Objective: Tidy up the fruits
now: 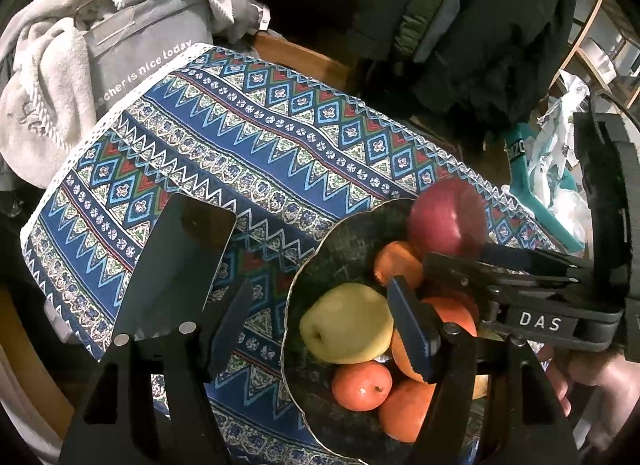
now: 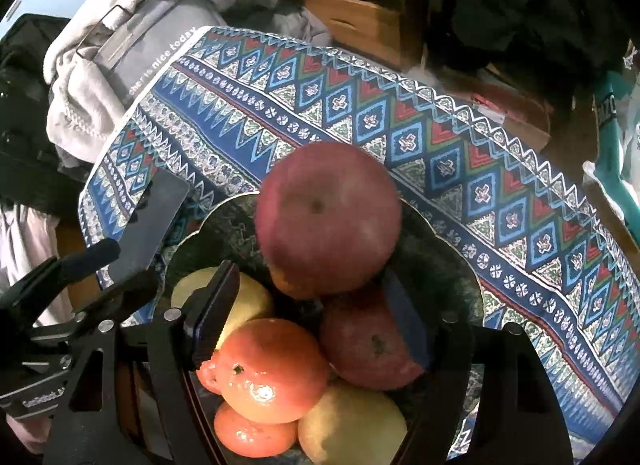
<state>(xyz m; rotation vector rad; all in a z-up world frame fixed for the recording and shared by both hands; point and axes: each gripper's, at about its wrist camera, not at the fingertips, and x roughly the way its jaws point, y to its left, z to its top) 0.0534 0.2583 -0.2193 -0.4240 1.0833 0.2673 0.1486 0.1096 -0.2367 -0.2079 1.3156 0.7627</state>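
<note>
Where fruits fill the bowl (image 2: pixel 448 233), top red apple (image 2: pixel 326 217), calyx end up.

Fruits (image 2: pixel 272 369) in bowl (image 2: pixel 448 265) on tablecloth (image 2: pixel 400 113)

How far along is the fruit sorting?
Nearly done, it looks: the bowl already holds oranges, yellow apples and a red apple. In hand: the right hand-held gripper stands open just behind a big red apple on top of the pile. Left: no loose fruit shows on the tablecloth; only a phone.
</note>
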